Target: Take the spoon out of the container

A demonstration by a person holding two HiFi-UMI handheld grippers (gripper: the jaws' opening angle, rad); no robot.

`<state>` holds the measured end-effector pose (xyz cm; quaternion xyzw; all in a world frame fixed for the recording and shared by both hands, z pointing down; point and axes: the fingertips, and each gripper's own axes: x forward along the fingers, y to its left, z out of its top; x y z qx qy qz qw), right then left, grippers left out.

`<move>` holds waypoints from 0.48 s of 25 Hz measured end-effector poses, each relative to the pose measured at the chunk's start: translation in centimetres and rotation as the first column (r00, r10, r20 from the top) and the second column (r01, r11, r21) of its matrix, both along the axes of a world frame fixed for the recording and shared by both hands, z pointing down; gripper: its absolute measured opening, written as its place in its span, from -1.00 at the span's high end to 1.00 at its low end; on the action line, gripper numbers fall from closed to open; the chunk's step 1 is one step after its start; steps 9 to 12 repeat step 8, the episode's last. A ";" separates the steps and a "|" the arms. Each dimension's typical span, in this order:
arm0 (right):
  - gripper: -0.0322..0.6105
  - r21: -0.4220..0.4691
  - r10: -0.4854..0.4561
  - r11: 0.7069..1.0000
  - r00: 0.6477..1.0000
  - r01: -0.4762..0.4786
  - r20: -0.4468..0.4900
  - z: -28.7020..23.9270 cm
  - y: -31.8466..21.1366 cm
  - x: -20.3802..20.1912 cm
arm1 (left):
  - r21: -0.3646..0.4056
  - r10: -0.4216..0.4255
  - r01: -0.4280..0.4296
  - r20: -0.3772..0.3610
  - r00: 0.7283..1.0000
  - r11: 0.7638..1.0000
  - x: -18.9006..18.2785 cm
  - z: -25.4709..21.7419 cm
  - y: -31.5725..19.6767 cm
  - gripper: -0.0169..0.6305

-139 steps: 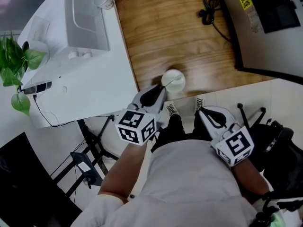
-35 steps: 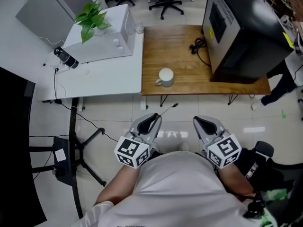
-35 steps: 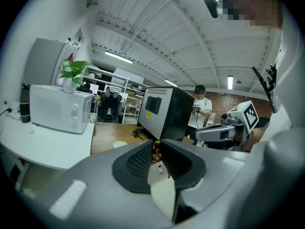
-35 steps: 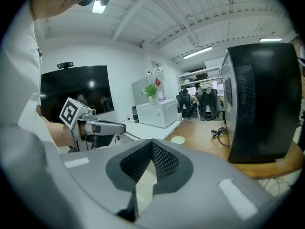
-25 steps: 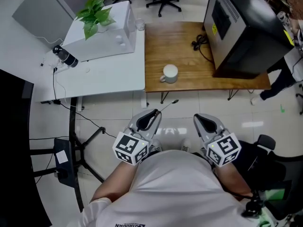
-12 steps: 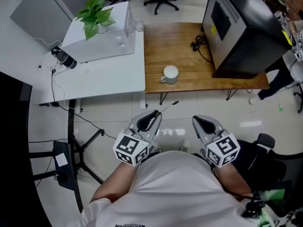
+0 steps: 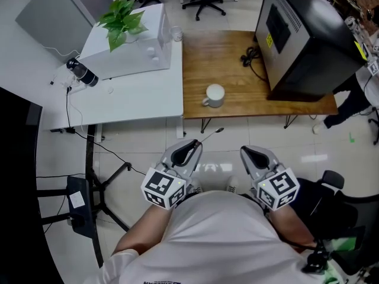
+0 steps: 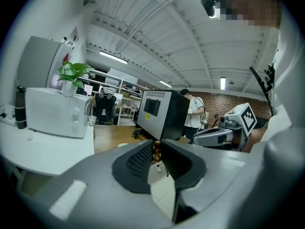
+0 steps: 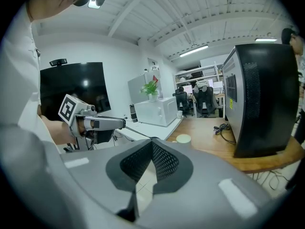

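My left gripper (image 7: 196,144) is shut on a thin spoon (image 7: 211,135), which points out over the tiled floor toward the table. In the left gripper view the spoon's brown beaded handle (image 8: 156,151) sits pinched between the jaws. The white mug (image 7: 214,94) stands on the wooden table (image 7: 237,70), well ahead of both grippers and apart from the spoon. My right gripper (image 7: 247,152) hangs beside the left one, shut with nothing between its pads. In the right gripper view I see the mug (image 9: 181,139) and the spoon's shaft (image 9: 135,134).
A big black cabinet (image 7: 302,34) and a coiled cable (image 7: 249,57) take up the wooden table's right part. The white table (image 7: 130,99) on the left carries a microwave (image 7: 133,49), a plant and a bottle (image 7: 82,73). A black stand (image 7: 89,188) is on the floor at the left.
In the oldest frame my left gripper was right at the mug; now I stand back from the table with the spoon held clear. Over the last second almost nothing moved.
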<state>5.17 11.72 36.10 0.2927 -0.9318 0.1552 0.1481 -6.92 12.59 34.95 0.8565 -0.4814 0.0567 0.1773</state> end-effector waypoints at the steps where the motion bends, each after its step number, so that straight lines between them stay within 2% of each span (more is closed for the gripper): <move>1: 0.88 -0.001 0.000 1.000 1.000 0.000 -0.001 0.0 0.0 0.0 | 0.000 -0.001 0.001 -0.001 1.000 1.000 0.0 0.0 0.0 0.78; 12: 0.88 -0.006 -0.003 1.000 1.000 0.003 -0.002 0.1 0.1 0.0 | -0.003 -0.003 0.003 -0.005 1.000 1.000 0.1 -0.1 0.0 0.78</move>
